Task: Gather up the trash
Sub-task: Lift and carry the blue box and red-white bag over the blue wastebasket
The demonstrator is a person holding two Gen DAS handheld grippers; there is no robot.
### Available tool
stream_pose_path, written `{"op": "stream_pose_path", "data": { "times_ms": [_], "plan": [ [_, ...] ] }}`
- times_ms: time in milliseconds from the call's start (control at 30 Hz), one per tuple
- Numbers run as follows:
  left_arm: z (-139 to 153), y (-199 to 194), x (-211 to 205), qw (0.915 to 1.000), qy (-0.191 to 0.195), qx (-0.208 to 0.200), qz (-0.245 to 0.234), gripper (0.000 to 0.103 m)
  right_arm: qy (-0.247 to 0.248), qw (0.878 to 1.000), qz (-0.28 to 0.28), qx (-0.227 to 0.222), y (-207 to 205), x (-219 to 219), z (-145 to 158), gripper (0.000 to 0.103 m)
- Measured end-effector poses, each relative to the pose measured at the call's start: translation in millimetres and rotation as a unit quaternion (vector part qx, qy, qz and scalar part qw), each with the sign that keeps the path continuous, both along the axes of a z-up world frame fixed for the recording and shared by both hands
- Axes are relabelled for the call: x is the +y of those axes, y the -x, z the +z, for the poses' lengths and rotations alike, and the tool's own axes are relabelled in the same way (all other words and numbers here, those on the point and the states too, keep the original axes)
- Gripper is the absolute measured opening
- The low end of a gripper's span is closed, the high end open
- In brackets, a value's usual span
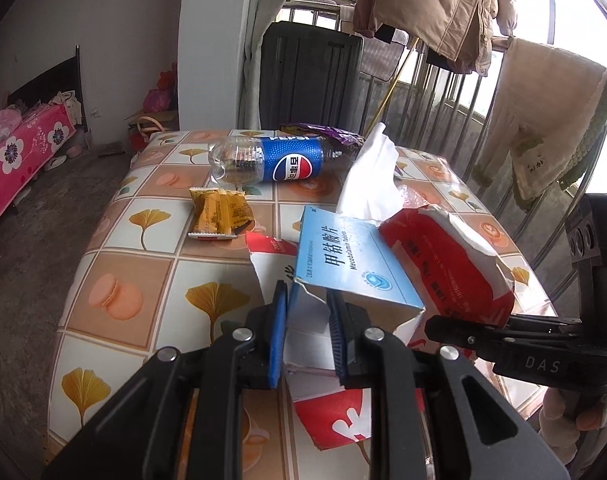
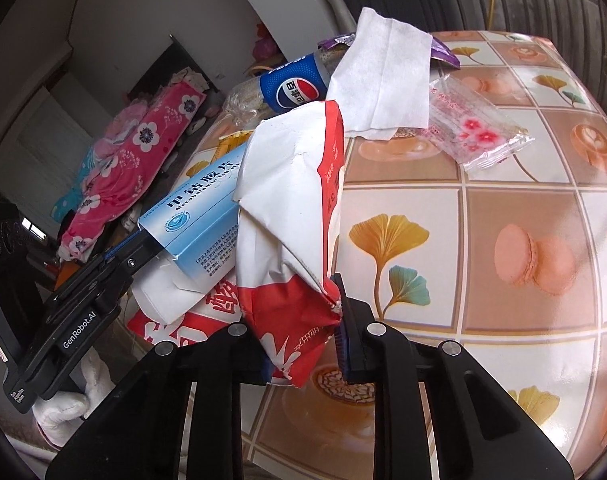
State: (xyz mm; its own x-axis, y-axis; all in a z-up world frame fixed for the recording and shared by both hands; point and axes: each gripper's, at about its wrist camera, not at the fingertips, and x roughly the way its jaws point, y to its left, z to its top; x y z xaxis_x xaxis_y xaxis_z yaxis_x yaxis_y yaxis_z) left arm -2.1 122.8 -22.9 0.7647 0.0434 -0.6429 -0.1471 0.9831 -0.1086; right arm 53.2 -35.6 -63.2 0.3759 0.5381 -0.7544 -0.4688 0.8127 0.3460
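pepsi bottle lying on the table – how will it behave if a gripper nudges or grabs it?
The Pepsi bottle lies on its side on the table, so a nudge would probably roll it. It looks nearly empty, so likely light and quick to skid. Its thin clear plastic may dent under the pads, and the glossy label could be slippery.

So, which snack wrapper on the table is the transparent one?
The clear wrapper with pink flowers, beside the white tissue; the yellow wrapper and purple wrapper are opaque.

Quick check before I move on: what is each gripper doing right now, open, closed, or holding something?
Left gripper: closed on the blue medicine box.
Right gripper: closed on the red and white paper bag.
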Motion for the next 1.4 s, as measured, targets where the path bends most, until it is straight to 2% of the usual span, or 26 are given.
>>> {"op": "stream_pose_path", "data": {
  "times_ms": [367, 600, 867, 1033, 1167, 1300, 1400],
  "plan": [
    [32.4, 16.1, -3.2, 0.9987, -0.018, -0.047, 0.002, 0.019, -0.003, 1.0, 0.0, -0.023, 7.0, -4.5, 14.3, 0.019],
    [59.9, 18.4, 0.4, 0.9966, -0.006, -0.082, 0.007, 0.019, 0.0, 1.0, -0.002, -0.021, -0.7, -11.8, 23.2, 0.016],
    [95.7, 10.3, 4.3, 0.9921, 0.016, -0.124, -0.005, 0.019, 0.015, 0.999, -0.009, -0.049, -12.1, -28.4, 52.9, 0.016],
    [124.2, -8.6, 1.2, 0.9868, 0.039, -0.15, -0.046, 0.019, 0.027, 0.996, -0.044, -0.077, -20.3, -59.7, 83.3, 0.016],
    [142.4, -36.0, -14.5, 0.9812, 0.063, -0.153, -0.098, 0.019, 0.034, 0.991, -0.086, -0.101, -22.9, -95.9, 107.9, 0.016],
    [154.7, -69.7, -49.5, 0.9725, 0.08, -0.145, -0.164, 0.019, 0.043, 0.983, -0.138, -0.116, -21.7, -140.3, 126.4, 0.016],
    [159.5, -95.2, -88.1, 0.9624, 0.091, -0.132, -0.22, 0.019, 0.06, 0.974, -0.179, -0.121, -20.4, -176.3, 131.5, 0.016]
  ]
}}
